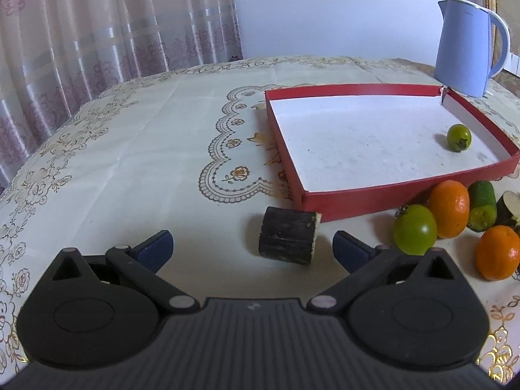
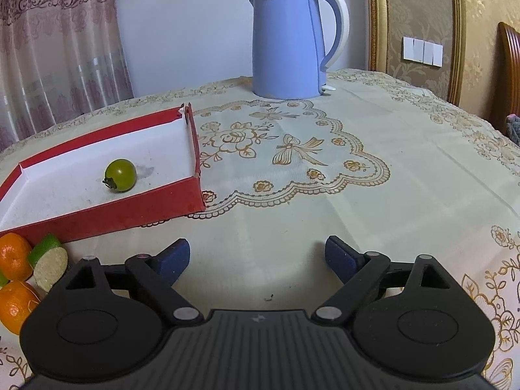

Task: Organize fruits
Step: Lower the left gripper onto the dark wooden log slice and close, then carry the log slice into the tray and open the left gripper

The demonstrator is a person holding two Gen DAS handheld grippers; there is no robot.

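Inside the red tray (image 1: 373, 195), near its right wall, one small green tomato (image 1: 459, 137) is lying.
Just outside the tray's near wall, a dark cut chunk (image 1: 288, 240) is sitting ahead of the left gripper (image 1: 252, 246), whose jaws are gaping empty; the right gripper (image 2: 256, 256) is likewise hanging spread wide over bare tablecloth (image 2: 325, 201).
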